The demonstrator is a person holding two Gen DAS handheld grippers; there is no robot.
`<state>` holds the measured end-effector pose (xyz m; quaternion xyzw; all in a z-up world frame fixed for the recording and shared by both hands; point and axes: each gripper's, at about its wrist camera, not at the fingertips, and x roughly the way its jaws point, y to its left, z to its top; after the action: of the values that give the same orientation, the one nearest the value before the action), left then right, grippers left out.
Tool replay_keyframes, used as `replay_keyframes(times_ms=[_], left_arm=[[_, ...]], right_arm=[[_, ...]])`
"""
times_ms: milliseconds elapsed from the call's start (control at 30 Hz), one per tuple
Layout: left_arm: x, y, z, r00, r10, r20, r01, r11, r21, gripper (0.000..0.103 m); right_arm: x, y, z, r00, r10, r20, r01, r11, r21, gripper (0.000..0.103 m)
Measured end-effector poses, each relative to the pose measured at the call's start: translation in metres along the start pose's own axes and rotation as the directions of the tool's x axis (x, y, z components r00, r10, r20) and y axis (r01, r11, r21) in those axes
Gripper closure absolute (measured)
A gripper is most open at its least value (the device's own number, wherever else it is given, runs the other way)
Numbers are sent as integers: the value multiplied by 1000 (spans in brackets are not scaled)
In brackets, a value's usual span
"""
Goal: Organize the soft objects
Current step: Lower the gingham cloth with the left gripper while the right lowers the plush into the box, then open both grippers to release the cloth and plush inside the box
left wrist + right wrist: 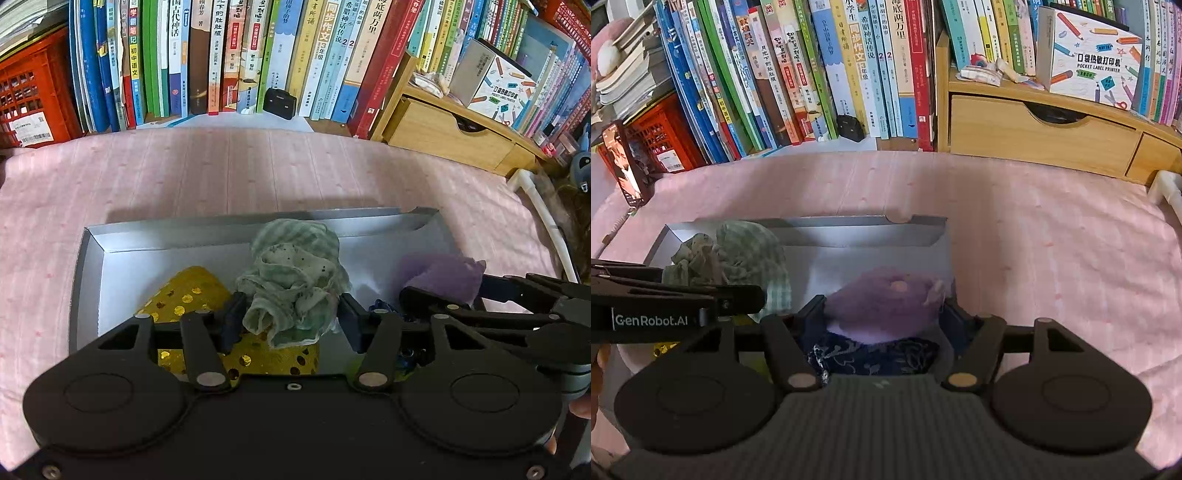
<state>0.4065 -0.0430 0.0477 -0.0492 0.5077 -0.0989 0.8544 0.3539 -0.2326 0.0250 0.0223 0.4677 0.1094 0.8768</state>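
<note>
Notably, "GenRobot.AI" on left hand-held gripper (738, 295) (jaws astride green checked cloth (295, 280)); right hand-held gripper (882, 317) astride purple plush (886, 302).

Home study corner: packed children's books (221, 55), wooden drawer organiser (1034, 129).

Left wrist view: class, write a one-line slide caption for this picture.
Left gripper brackets a crumpled green checked cloth over a grey box holding a gold sequinned pouch.
</note>
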Motion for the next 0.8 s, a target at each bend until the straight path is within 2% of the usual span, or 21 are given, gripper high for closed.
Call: replay_keyframes(times_ms=[233, 467, 800], left_arm=[[3, 1, 0, 1000, 2, -1, -2, 1000, -6, 45], [2, 6, 1, 1000, 20, 8, -20, 999, -25, 31], [-4, 12, -2, 1000, 5, 16, -4, 999, -42, 25]], right_arm=[[2, -2, -1, 1000, 3, -4, -3, 1000, 11, 27], [3, -6, -2, 1000, 11, 0, -11, 999, 34, 25], [-1, -7, -3, 1000, 28, 8, -29, 998, 62, 21]])
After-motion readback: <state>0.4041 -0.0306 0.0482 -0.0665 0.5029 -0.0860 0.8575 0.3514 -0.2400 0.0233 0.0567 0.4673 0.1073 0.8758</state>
